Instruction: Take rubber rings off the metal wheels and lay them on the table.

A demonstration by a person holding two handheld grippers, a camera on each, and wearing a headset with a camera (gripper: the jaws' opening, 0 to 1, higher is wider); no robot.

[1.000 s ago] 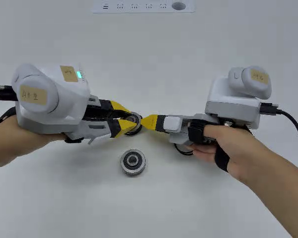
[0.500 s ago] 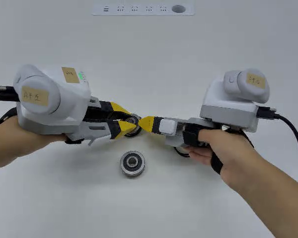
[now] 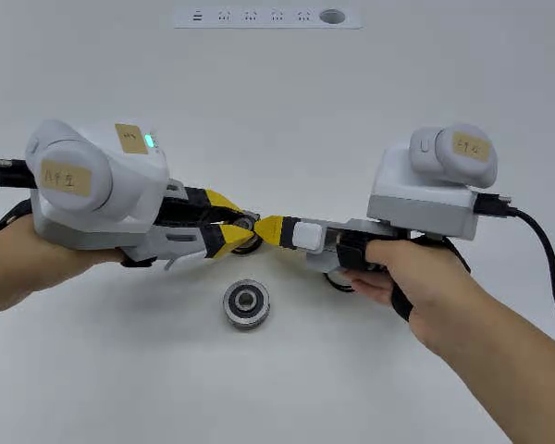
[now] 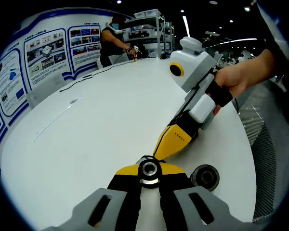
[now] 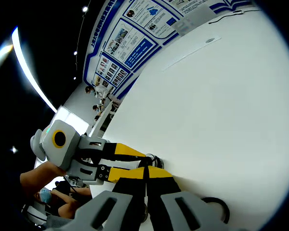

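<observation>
- Head view: left hand-held gripper (image 3: 240, 231) clamps a wheel (image 3: 252, 240).
- Right hand-held gripper (image 3: 265, 228), jaws pressed together, touches that wheel's rim.
- Second wheel (image 3: 247, 303) lies on the desk (image 3: 287, 111).

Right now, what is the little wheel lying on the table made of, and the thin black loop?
The loose wheel: shiny silver middle that glints, so likely metal, with a dull black band around it, probably rubber. The thin black loop on the table: matte and dark, looks like rubber too, though it is too small to be sure.
</observation>
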